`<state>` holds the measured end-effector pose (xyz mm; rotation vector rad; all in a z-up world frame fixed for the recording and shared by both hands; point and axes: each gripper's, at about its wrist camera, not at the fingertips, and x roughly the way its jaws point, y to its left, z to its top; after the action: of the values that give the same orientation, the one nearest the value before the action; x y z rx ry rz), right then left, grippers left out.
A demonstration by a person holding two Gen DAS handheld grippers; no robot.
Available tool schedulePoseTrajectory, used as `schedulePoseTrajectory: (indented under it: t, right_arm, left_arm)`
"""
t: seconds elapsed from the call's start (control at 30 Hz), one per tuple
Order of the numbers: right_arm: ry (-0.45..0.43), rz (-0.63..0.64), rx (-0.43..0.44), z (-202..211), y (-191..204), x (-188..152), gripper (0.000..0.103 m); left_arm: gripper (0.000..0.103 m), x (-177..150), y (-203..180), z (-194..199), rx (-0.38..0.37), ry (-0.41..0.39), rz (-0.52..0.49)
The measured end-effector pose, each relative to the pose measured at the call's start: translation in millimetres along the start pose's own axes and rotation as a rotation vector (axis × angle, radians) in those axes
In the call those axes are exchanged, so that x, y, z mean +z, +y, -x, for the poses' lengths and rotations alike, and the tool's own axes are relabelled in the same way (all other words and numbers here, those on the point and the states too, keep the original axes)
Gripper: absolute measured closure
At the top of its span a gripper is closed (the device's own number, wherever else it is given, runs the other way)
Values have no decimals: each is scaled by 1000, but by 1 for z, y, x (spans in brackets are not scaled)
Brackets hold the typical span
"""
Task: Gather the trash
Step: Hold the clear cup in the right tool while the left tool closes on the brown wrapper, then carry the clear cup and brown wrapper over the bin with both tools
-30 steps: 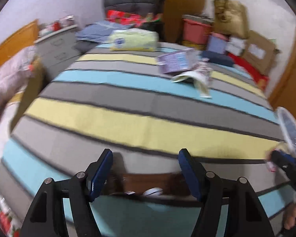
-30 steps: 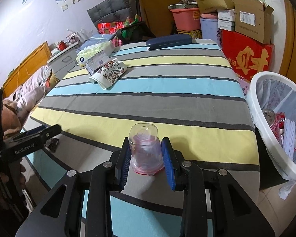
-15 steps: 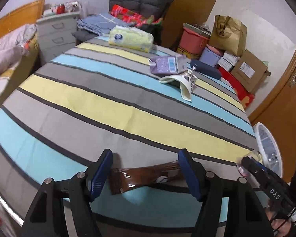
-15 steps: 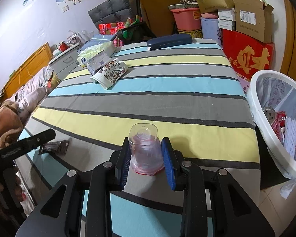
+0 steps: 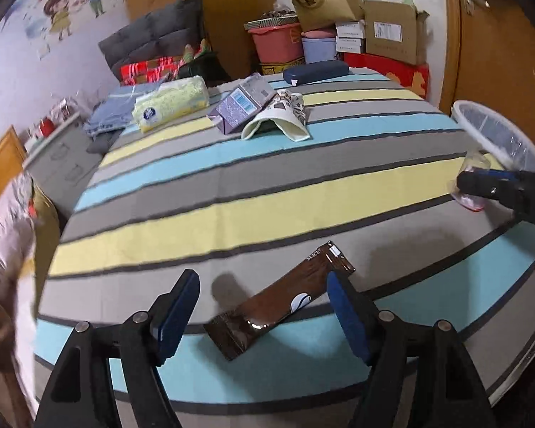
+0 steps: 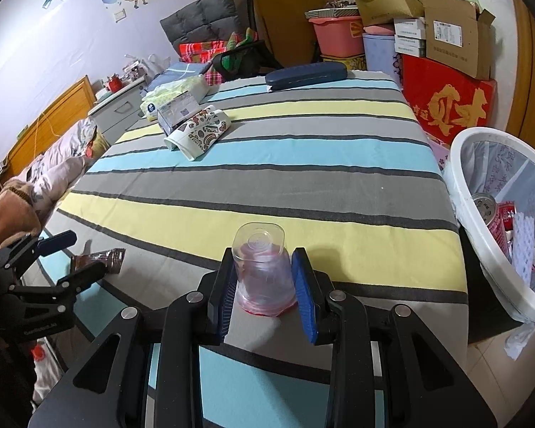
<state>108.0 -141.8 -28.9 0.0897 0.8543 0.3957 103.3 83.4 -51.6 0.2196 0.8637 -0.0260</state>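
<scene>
We look across a tabletop under a cloth striped grey, yellow and blue, in a cluttered room with boxes stacked at the far wall. On it we count one brown wrapper, one clear plastic cup standing upside down, one paper cup lying on its side, one purple carton, one pack of tissues and one dark blue case. One white bin stands beside the right edge with a can and other rubbish in it. Our left tool is well open, its jaws just having widened; the wrapper lies flat on the cloth between them, apparently touching neither pad. Our right tool is closed on the clear plastic cup near the front edge, a pad pressing each side.
</scene>
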Motion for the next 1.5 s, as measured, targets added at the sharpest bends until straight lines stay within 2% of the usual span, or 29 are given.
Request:
schedulePoseTrajectory:
  t: [0.1, 0.17, 0.23, 0.3, 0.37, 0.5, 0.6, 0.63, 0.77, 0.83, 1.13, 1.5]
  right_arm:
    - [2, 0, -4, 0, 1, 0, 71]
    - [2, 4, -9, 0, 1, 0, 71]
    - [2, 6, -13, 0, 3, 0, 71]
    - [2, 7, -16, -1, 3, 0, 71]
    - [2, 9, -16, 0, 4, 0, 71]
    - [2, 12, -20, -1, 4, 0, 71]
    - [2, 13, -23, -1, 3, 1, 71]
    - [2, 12, -22, -1, 2, 1, 71]
    - [4, 9, -20, -1, 4, 1, 71]
    - [3, 9, -20, -1, 4, 1, 71]
    - [-17, -6, -23, 4, 3, 1, 71]
    - [-78, -18, -35, 24, -5, 6, 71]
  left_arm:
    - [29, 2, -3, -6, -14, -3, -57]
    - [28, 5, 5, -11, -27, 9, -19]
    - [28, 9, 20, -18, 9, 37, 78]
    - [28, 8, 29, -20, -40, 50, 146]
    - [28, 4, 32, -21, -94, 49, 154]
    - [31, 2, 35, -20, -107, 41, 168]
    - [48, 6, 31, -20, -120, 37, 161]
    - [56, 6, 29, -20, -125, 38, 152]
    - [75, 10, 21, -18, -127, 46, 145]
    - [80, 11, 18, -18, -128, 49, 151]
    - [82, 20, 1, -6, -144, 22, 160]
    - [82, 40, -32, 16, -176, -27, 100]
